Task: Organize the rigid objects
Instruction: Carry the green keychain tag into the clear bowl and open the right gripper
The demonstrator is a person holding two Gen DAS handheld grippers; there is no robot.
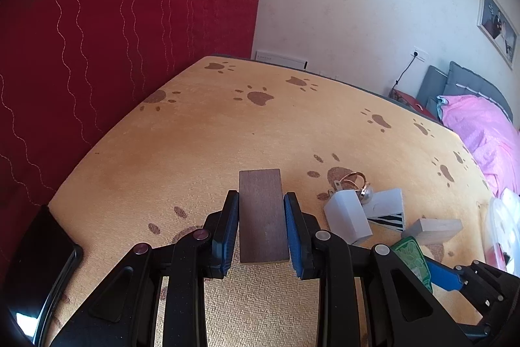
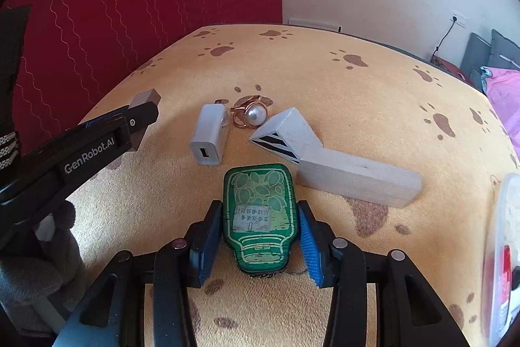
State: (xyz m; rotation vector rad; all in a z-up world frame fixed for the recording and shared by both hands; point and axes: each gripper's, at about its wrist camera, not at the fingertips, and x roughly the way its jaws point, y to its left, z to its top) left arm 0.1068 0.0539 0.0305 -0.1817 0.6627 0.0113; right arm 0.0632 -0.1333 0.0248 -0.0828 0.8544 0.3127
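My left gripper (image 1: 261,197) is shut on a dark brown wooden block (image 1: 263,217), pads on its long sides, a little above the yellow paw-print cloth (image 1: 195,152). The right wrist view shows that gripper (image 2: 143,116) from the side, the block's end (image 2: 148,96) sticking out. My right gripper (image 2: 260,204) is shut on a green leaf-patterned key case (image 2: 260,210) low over the cloth (image 2: 357,86). Beyond it lie a white charger (image 2: 209,135), a pearl ring (image 2: 250,114), a white black-striped wedge (image 2: 286,132) and a pale wooden block (image 2: 357,178).
A clear plastic container (image 2: 507,233) stands at the right edge of the cloth. A dark phone-like slab (image 1: 42,249) lies at the near left corner. A red quilt (image 1: 130,21) hangs behind on the left, and pink bedding (image 1: 481,126) lies to the right.
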